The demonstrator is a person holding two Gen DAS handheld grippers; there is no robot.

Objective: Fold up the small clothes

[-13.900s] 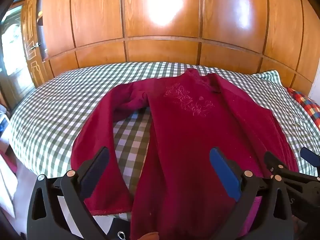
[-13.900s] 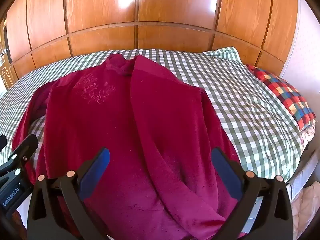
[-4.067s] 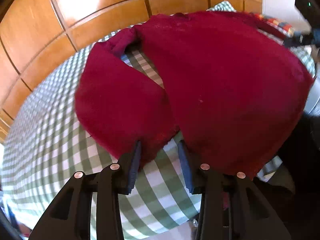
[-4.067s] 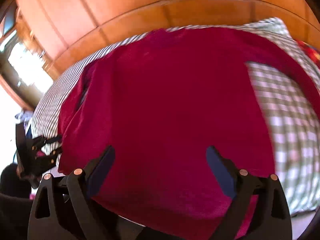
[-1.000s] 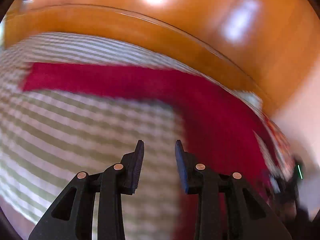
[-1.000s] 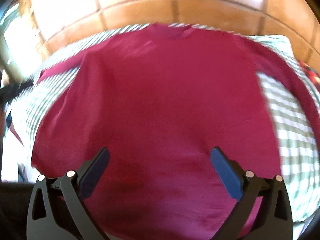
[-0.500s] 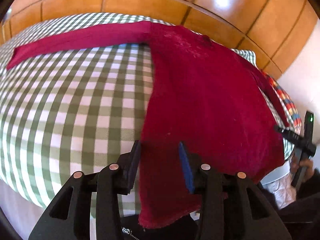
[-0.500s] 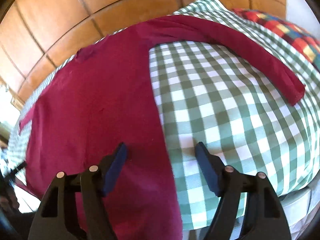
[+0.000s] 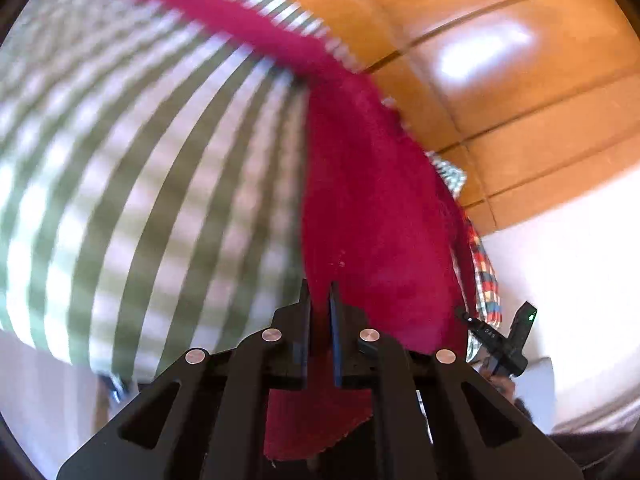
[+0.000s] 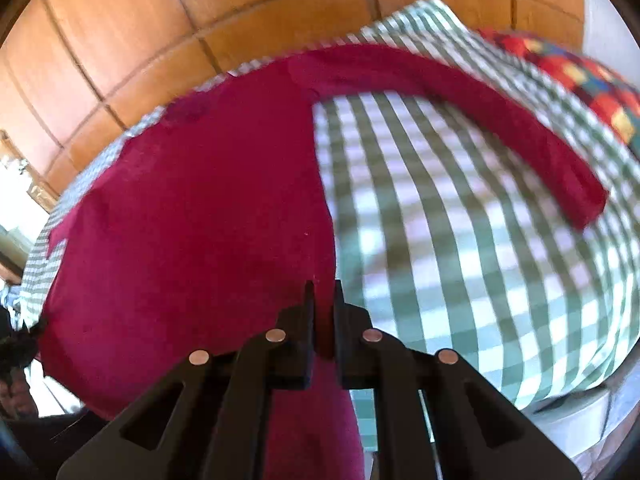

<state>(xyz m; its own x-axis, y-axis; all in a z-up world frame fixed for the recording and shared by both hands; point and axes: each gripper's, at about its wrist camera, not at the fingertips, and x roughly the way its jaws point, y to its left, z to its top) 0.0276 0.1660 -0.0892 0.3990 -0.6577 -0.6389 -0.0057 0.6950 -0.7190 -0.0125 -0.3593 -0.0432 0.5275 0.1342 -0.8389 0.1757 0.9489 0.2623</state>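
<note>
The red garment [image 10: 208, 208] lay spread on the bed [image 10: 460, 264], back side up as far as could be told, its body on the green-and-white checked bedcover and its bottom hem hanging over the bed's near edge. One sleeve [image 10: 500, 120] stretched out across the checks toward the colourful patchwork pillow [image 10: 580, 80] at the bed's far corner; the other sleeve [image 9: 224, 20] ran out the opposite way, blurred in the left wrist view.

The left gripper [image 9: 319, 312] was closed on the garment's side edge near the hem, red cloth pinched between its narrowed jaws and a flap of it hanging below them. The right gripper [image 10: 323, 312] was likewise clamped on the opposite side edge by the hem, red fabric filling the thin gap between its fingers.

Beyond the bed stood a wall of glossy wooden panels [image 10: 240, 12], catching bright reflections. Beside the pillow a pale wall [image 9: 568, 248] showed. From the left wrist view, the other gripper appeared as a small dark shape with a green light past the garment's far edge.
</note>
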